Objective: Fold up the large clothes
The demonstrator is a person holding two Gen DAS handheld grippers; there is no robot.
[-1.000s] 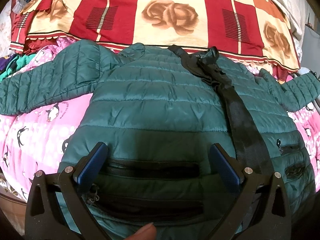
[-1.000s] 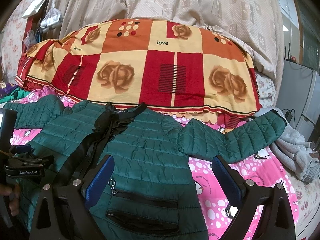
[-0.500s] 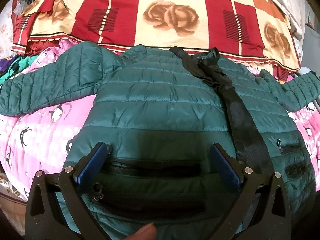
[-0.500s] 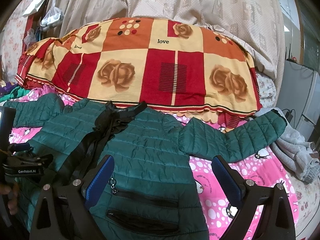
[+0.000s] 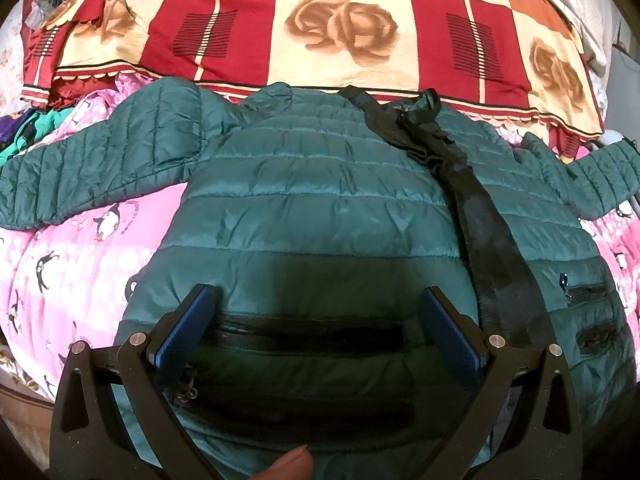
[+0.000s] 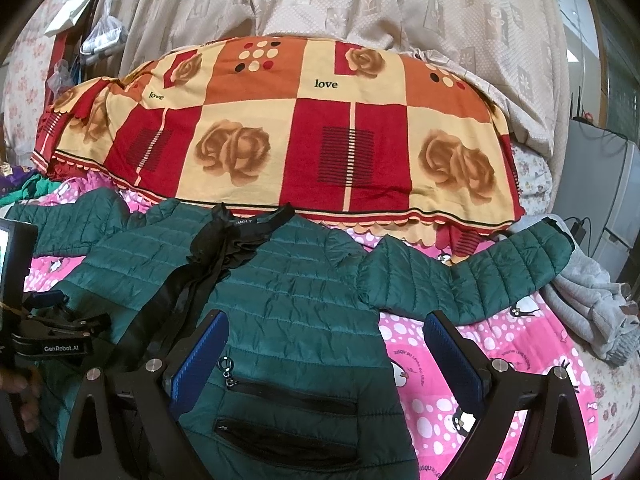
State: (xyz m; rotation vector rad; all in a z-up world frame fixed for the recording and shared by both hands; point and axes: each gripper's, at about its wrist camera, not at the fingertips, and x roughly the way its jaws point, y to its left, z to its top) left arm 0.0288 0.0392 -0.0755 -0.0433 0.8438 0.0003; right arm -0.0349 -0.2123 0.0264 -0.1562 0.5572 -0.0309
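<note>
Nearest the lens in the left wrist view, the left gripper (image 5: 316,320) hangs with jaws spread wide and empty over the hem of the green puffer jacket (image 5: 320,216), straddling a pocket zipper (image 5: 308,330) at lower centre. The right gripper (image 6: 324,344), jaws likewise spread and holding nothing, sits over the jacket's right edge, one finger above the pink bedsheet (image 6: 500,360). The jacket lies front-up on the bed, its long axis running from the hem at the bottom of the frame to the black collar (image 6: 256,220) further up. Its sleeves stretch toward left and right; the right sleeve (image 6: 480,268) seems nearer the right gripper.
</note>
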